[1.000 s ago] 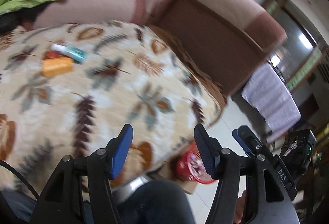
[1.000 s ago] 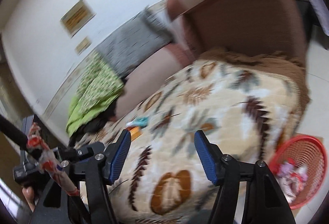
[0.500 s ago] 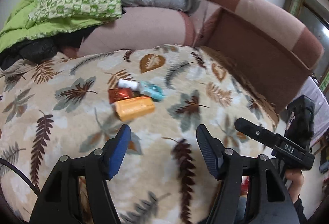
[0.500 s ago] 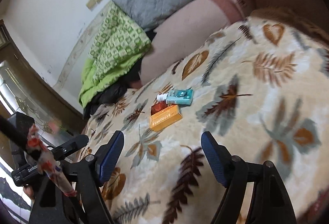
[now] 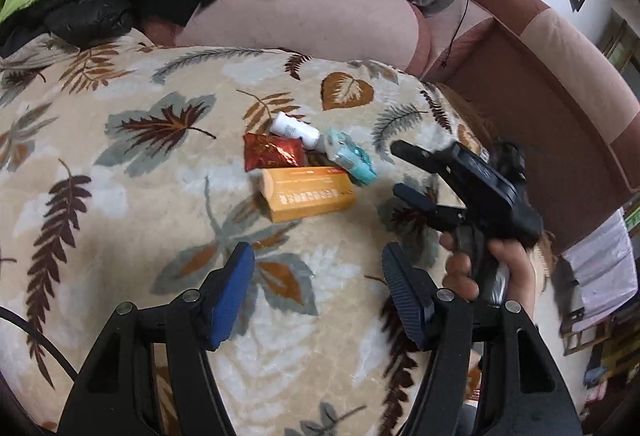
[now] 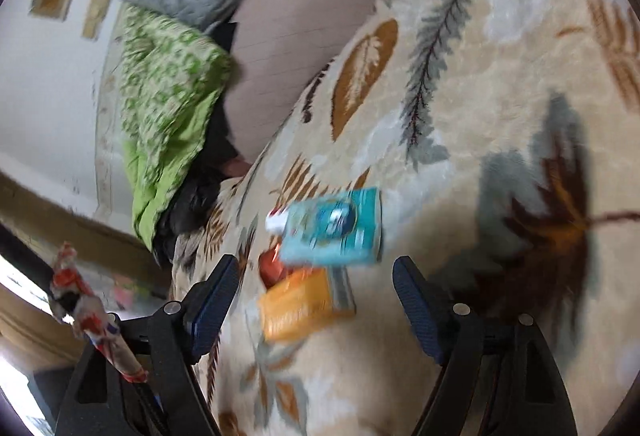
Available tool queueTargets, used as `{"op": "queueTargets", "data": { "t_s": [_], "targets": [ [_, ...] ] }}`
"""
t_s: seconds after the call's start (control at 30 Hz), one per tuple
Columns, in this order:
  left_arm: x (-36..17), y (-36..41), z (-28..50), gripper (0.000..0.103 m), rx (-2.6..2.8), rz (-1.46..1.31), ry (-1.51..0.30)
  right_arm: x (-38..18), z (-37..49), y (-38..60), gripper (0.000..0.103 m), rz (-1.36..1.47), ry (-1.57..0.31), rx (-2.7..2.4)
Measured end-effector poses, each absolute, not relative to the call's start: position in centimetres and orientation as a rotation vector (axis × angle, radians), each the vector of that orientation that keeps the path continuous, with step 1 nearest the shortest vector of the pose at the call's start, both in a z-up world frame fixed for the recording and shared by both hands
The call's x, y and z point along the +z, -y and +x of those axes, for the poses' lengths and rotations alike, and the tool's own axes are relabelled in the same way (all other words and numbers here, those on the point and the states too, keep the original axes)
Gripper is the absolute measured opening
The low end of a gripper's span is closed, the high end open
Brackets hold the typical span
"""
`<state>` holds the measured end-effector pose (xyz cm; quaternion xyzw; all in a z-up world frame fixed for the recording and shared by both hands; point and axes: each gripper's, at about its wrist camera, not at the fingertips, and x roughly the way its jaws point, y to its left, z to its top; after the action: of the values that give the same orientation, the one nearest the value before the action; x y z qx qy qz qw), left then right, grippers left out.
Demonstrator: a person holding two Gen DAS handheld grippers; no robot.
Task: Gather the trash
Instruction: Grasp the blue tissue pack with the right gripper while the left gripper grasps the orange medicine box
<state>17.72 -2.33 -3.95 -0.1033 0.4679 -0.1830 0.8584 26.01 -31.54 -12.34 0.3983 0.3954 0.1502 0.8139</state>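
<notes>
Closer now: teal box point(image 6: 334, 228) before hand-held gripper point(image 6: 316, 300)

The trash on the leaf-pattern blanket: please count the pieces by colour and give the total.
Orange box: 1
Teal box: 1
Red foil packet: 1
White bottle: 1
Total: 4, all lying close together on the blanket.

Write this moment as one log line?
left gripper: open | right gripper: open, nearing teal box | trash: four items on blanket
</notes>
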Motion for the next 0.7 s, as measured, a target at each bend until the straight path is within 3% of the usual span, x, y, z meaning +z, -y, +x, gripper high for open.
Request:
{"op": "queueTargets", "data": {
  "t_s": [0.1, 0.17, 0.27, 0.37, 0.53, 0.7],
  "targets": [
    [-4.6, 2.9, 18.7, 0.065, -0.387, -0.172, -0.992, -13.5, 28.0, 31.6, 0.083, 0.881, -0.870, 0.292],
    [-5.1, 3.0, 19.0, 0.065, -0.392, -0.177, -1.013, -14.3, 28.9, 31.5, 0.070, 0.906, -0.899, 0.280],
    [-5.2, 3.0, 19.0, 0.065, -0.398, -0.171, -1.014, -15.5, 29.3, 30.9, 0.040, 0.927, -0.936, 0.251],
    [-5.2, 3.2, 18.9, 0.065, -0.404, -0.167, -1.016, -15.8, 29.2, 30.7, 0.023, 0.904, -0.932, 0.217],
    [-5.2, 4.2, 19.7, 0.065, -0.382, -0.100, -0.997, -15.2, 27.8, 31.7, 0.012, 0.904, -0.896, 0.228],
    [-6.6, 5.7, 23.6, 0.065, -0.400, 0.028, -0.976, -12.3, 22.4, 33.9, 0.011, 0.849, -0.787, 0.166]
  ]
}}
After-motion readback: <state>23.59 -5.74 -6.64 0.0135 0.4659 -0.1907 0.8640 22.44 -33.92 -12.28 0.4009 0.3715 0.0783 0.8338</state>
